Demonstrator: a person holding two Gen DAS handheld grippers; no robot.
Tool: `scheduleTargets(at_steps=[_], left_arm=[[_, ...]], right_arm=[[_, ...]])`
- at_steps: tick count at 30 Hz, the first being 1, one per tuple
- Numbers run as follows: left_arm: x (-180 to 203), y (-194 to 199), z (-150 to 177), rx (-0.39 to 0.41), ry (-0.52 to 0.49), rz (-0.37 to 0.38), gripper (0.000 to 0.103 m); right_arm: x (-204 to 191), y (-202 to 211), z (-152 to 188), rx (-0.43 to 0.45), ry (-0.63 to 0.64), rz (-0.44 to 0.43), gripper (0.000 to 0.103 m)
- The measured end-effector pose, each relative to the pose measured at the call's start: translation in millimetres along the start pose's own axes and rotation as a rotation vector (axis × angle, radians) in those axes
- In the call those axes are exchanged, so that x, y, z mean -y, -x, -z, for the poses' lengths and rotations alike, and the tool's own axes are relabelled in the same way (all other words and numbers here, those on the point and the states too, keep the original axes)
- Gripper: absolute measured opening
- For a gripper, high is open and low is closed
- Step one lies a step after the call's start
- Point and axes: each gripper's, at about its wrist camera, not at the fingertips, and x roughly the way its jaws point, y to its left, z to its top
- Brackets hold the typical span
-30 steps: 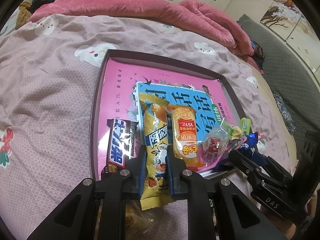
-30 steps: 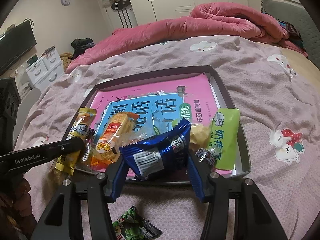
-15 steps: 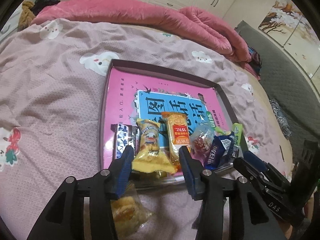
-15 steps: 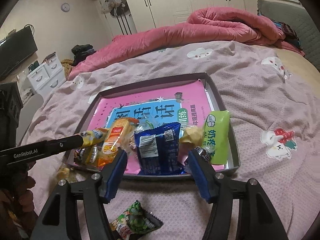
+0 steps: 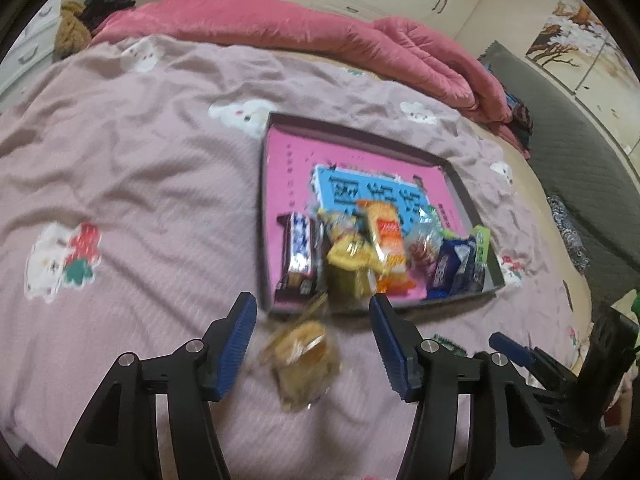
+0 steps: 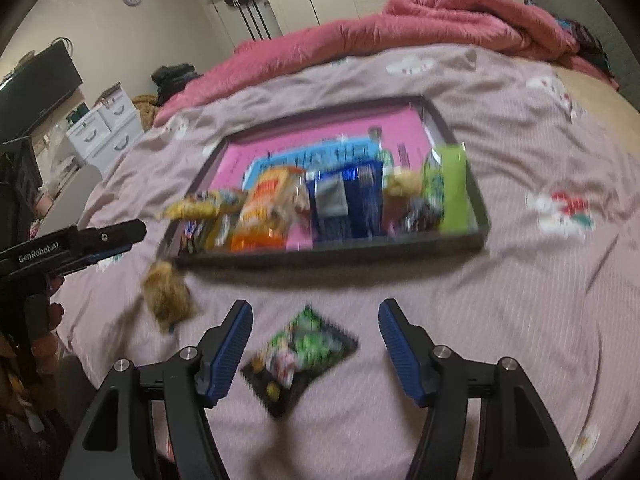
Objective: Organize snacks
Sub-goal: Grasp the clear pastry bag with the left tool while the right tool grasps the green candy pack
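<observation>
Between the left gripper's [image 5: 312,334] blue ribbed pads lies a clear-wrapped golden pastry [image 5: 301,360], flat on the bedsheet [image 5: 132,200], not touched. Jaws roughly half open, just been opening, holding nothing. Right gripper [image 6: 316,342] likewise: about half open, empty, widened only slightly, with a green-and-black snack packet [image 6: 300,356] on the sheet between its pads, untouched.

Ahead of both grippers: dark shallow tray [image 5: 460,176] lined with a pink-and-blue book cover. Along its near edge a crowded row: dark bar in blue-white wrapper [image 5: 299,254], yellow pouch [image 5: 350,260], orange packet [image 5: 386,240], blue crinkled bag [image 6: 346,200], light green stick pack [image 6: 450,192]. Yellow pouch looks to overhang the near rim.

Risks, as judged:
- Wrappers are slick film; a pinch on a loose edge could slip.
- Pastry is soft, so a hard squeeze would crush it.
- Sheet is soft and wrinkled; low pads may snag cloth with the packet.
- Row is tight, so adding more could push the overhanging pouch off.

Frames blurred; print unreadable.
</observation>
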Motion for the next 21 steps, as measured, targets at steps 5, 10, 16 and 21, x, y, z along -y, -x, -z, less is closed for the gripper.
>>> scheduleTargets(at_steps=[5,10,16,21], left_arm=[[-3,-7,21,-0.047,0.009,-0.012,0.061],[-4,-15,32,-0.075,0.040,-0.010,0.061],[0,-22,35,-0.079,0.042,-0.020,0.066],[1,-34,37,-0.103,0.059,-0.021,0.066]], right_arm=[[-10,-4,16,-0.056,0.000,-0.023,0.065],[-16,-14,17,-0.080,-0.004,-0.035,0.065],[-19,-28,16,-0.091,-0.018,-0.036,0.065],[-24,-42,12,-0.095,0.011,-0.010,0.055]])
